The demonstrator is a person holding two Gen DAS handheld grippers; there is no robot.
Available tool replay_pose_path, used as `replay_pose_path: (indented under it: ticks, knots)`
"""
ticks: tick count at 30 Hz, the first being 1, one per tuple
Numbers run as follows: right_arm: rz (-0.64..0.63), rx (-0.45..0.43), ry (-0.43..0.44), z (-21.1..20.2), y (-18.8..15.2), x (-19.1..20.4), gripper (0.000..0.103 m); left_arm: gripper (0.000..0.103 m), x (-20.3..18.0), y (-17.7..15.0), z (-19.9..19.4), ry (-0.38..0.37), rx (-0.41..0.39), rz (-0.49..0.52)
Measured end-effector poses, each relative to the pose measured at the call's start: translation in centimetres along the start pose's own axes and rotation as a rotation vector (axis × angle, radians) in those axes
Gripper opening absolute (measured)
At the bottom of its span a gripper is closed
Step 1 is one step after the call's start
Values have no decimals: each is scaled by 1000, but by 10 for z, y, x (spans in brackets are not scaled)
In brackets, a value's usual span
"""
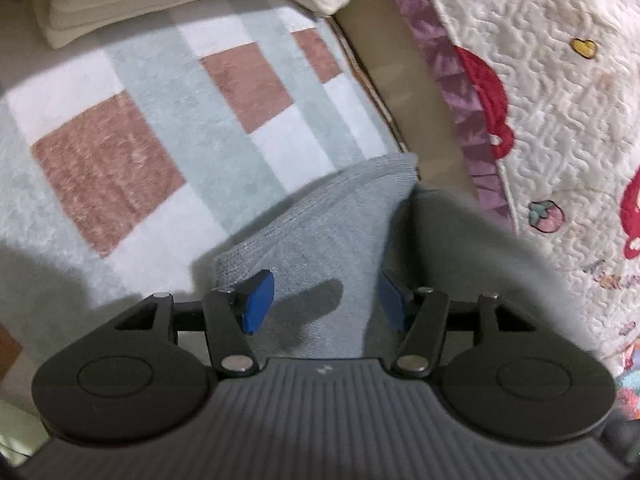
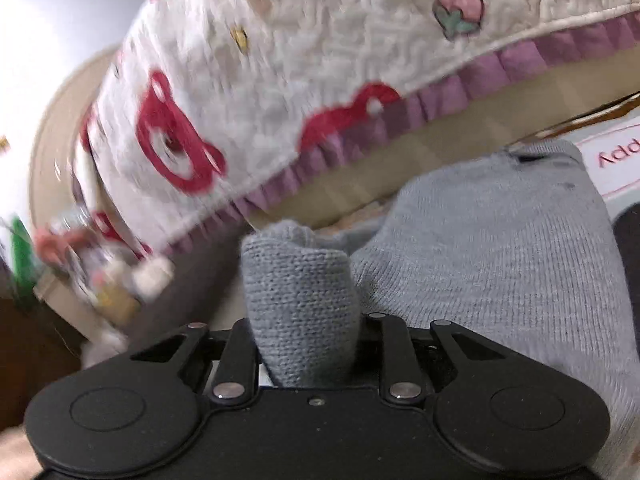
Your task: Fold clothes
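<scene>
Fingers (image 1: 264,300) of the left gripper (image 1: 326,300) spread over a grey sweater (image 1: 320,232); right gripper (image 2: 306,328) pinches its knit fold.

Checked blanket (image 1: 168,128) in pale green, white and brown squares covered the surface, grey knit garment (image 1: 320,232) lay on it, folded cream cloth (image 1: 172,4) at its far edge.

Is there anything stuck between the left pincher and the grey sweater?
No, nothing visible is in the way. The left gripper hangs open right over the grey knit sweater, blue pads either side of the fabric. The right gripper already pinches a bunch of that sweater. The checked blanket lies beyond it.
</scene>
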State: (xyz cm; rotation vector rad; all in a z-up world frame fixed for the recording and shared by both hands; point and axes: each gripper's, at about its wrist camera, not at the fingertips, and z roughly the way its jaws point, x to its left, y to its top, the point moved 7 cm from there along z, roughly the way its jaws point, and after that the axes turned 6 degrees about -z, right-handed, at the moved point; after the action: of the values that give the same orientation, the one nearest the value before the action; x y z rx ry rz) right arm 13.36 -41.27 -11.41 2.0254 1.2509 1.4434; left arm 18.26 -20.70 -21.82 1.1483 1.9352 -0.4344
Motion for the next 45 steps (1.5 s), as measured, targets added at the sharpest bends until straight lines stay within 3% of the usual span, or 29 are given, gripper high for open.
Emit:
replay_pose_path:
  ticks: [3,9,12,15,19,24,30,36,45]
  knots:
    - [-79,19,19,18,3,23,27,57,2,3,0,-19,7,-27]
    - [-13,185,-16,79,-52,19,27,57,14,4,-6,-5,10,-63]
    - [11,177,-13,82,-59,9,27,57,18,5,-9,-13,8,-90]
    - [-66,199,-37,79,-61,10,29,58,16,8,-8,-17,0,-95]
    - [-199,249,-52,54,-59,27,42,59,14,6,-9,-30,-8,-83]
    - [-368,210,-75,-26,-69,31,48,59,12,5,-8,-33,0,-65]
    - [-458,168,-298,-95,-76,4,53,59,6,3,-9,-13,-16,-8]
    - [-431,187,-369,-112,-89,-34,54,59,0,4,-26,-3,-92,23]
    - [-633,211,-438,-80,-96,-21,59,59,-12,3,-54,15,-205,76]
